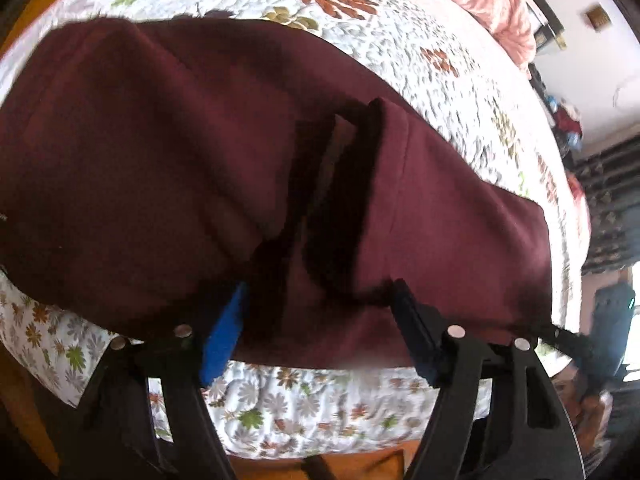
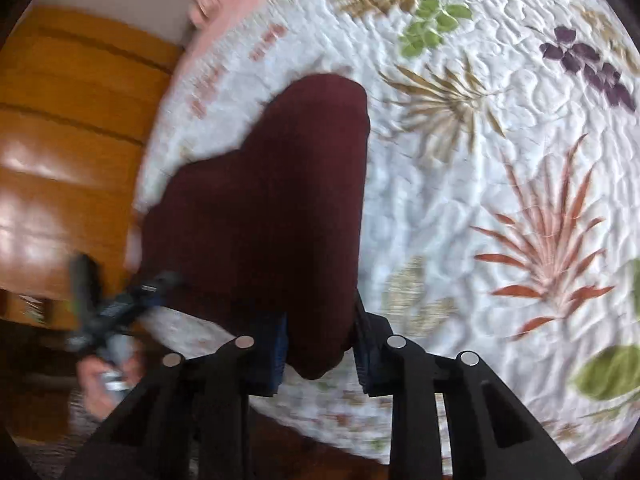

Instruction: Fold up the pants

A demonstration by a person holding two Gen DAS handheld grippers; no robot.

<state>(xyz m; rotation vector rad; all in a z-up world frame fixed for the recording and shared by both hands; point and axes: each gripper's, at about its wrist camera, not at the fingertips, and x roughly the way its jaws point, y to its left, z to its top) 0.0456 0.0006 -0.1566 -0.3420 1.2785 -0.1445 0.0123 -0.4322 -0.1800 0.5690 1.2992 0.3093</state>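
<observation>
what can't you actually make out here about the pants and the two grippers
- Left wrist view: the maroon pants run off the left edge, so their full length is unseen; the left gripper has its fingertips buried in the cloth.
- Right wrist view: the right gripper pads are partly covered by the fabric; the person's hand at lower left is motion-blurred.

My left gripper has black plastic fingers with slotted cut-outs, blue pads on the inner faces and round silver screw heads on the knuckles. My right gripper is built the same: black frame, dark blue pads, four silver screw heads.
</observation>
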